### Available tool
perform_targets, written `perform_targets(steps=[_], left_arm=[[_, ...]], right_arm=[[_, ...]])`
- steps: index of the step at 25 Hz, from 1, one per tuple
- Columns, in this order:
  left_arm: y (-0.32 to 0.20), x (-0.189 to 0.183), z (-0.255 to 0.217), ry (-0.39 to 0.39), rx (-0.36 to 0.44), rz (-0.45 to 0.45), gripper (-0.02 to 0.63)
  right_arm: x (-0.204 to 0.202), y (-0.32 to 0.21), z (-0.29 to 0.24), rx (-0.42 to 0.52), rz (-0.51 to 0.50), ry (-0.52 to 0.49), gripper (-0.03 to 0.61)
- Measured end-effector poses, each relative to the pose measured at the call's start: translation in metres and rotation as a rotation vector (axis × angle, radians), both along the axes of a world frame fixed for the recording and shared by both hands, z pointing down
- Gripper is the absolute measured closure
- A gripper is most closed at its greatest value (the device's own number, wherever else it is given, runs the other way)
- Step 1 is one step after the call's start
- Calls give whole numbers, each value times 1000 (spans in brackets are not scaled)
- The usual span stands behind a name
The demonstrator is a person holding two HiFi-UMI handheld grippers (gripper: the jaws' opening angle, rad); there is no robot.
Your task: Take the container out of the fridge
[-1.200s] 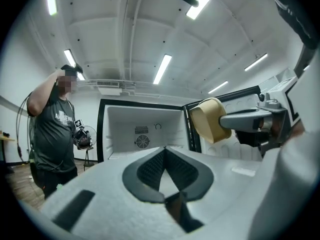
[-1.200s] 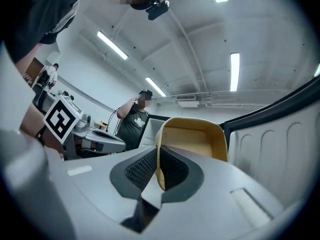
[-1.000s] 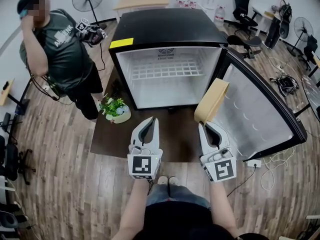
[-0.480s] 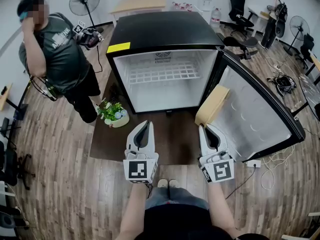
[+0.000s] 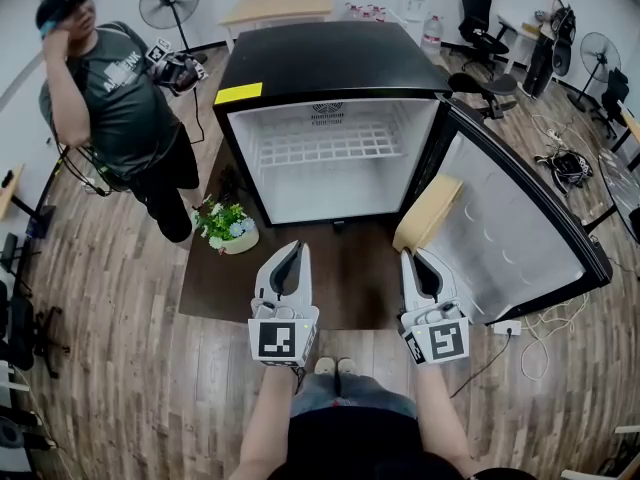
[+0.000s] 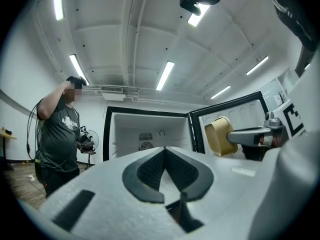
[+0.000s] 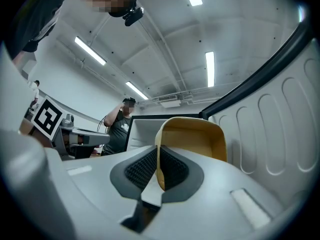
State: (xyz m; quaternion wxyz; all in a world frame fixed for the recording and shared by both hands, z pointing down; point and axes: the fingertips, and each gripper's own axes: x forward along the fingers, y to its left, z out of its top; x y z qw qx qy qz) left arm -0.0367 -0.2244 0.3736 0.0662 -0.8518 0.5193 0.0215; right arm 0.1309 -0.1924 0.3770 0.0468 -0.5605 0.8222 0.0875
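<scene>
Out in front of the open fridge, clear of the cabinet: holding the container up in the right hand-held gripper. Pinched on one thin wall of that tan tub, a pad on either side, body of it held tilted. Close beside the inner lining of the swung-out door, touching or not, hard to tell.

Over on the other side, left hand-held gripper pressed together on nothing, carried level with its partner above the dark mat on the floor.

Looking into the cabinet: bare white walls, wire shelf with nothing on it. So, judging by that, main job as good as done: lifted out, off the shelf, past the door frame.

Left to do, at a guess: finding somewhere to set the tub down, letting go, maybe swinging the door shut. Nearby, only a potted plant at the mat's edge and a bystander off to the left.

Worth minding that grip on a single wall: could twist loose on a quick swing.
</scene>
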Motion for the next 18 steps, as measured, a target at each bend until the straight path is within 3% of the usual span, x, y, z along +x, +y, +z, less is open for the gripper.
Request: perform_targets(steps=[18], left_arm=[[3,2,3,11,-8,11,607]], right_arm=[[-1,6,5,-15,-4,0,551]])
